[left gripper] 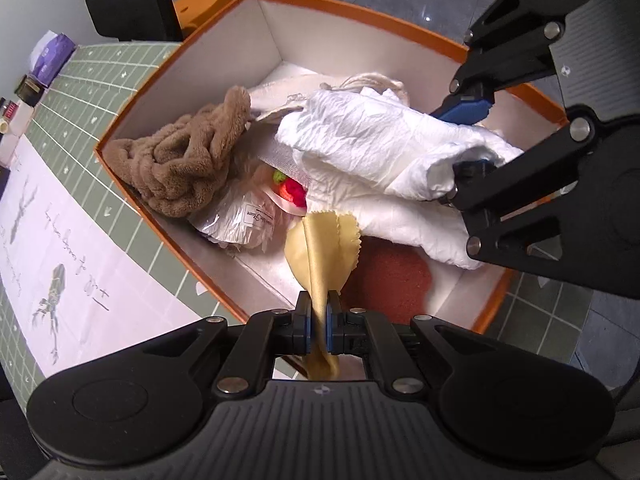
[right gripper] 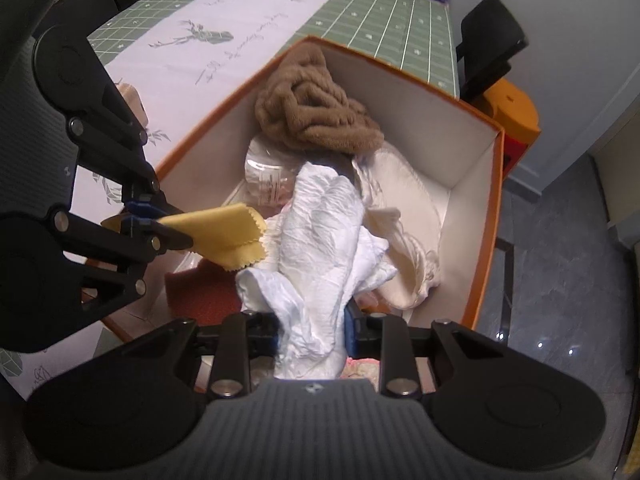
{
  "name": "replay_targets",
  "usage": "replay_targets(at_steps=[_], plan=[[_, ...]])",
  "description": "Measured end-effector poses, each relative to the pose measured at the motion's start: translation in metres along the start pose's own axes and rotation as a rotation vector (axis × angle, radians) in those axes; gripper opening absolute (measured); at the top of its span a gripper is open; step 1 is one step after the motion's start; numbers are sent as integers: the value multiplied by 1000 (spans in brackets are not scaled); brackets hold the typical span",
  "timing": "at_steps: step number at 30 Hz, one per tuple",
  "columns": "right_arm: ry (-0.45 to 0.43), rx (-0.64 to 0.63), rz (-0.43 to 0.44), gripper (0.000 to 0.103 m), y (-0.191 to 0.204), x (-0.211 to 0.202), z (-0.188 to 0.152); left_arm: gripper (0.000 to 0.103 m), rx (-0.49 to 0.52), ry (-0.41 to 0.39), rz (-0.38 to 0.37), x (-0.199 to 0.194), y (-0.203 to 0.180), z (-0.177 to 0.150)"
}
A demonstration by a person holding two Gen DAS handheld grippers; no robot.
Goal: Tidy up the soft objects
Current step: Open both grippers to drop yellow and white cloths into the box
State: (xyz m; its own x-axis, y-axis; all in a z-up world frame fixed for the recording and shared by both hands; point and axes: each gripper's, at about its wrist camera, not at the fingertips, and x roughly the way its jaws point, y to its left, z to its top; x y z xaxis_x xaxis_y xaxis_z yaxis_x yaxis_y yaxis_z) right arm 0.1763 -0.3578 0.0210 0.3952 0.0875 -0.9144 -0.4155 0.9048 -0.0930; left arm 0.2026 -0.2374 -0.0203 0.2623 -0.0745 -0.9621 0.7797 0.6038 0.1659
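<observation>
Our left gripper (left gripper: 319,316) pinches the yellow cloth (left gripper: 320,252) over the orange box (left gripper: 168,76); our right gripper (right gripper: 310,330) clamps the white bundle (right gripper: 320,248), hiding items beneath; only the left wrist view shows the red knit (left gripper: 294,192).

**Soft things in the orange box**

A yellow cloth (left gripper: 320,248) with zigzag edges hangs folded above the orange box (left gripper: 160,80). A crinkly white diaper (right gripper: 320,240) is bunched up over the middle. A fuzzy brown towel (left gripper: 180,160) lies heaped in one corner beside a cream cloth (right gripper: 404,208).
</observation>
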Motion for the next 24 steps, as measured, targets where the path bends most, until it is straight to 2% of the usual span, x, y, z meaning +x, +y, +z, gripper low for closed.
replay_targets(at_steps=[5,13,14,17,19,20,24], plan=[[46,27,53,28,-4,20,-6,7,15,16,-14,18,4,3],[79,52,64,32,-7,40,-12,13,76,-3,59,27,-11,5],[78,47,60,33,-7,40,-12,19,82,-11,70,21,-17,4],[78,34,43,37,-4,38,-13,25,118,-8,86,22,-23,3],[79,39,37,39,-2,37,-11,38,130,-10,93,21,-26,3],[78,41,36,42,-2,36,-11,50,135,-23,98,18,-27,2],[67,42,27,55,-1,29,-10,57,142,-80,109,3,-30,-2]])
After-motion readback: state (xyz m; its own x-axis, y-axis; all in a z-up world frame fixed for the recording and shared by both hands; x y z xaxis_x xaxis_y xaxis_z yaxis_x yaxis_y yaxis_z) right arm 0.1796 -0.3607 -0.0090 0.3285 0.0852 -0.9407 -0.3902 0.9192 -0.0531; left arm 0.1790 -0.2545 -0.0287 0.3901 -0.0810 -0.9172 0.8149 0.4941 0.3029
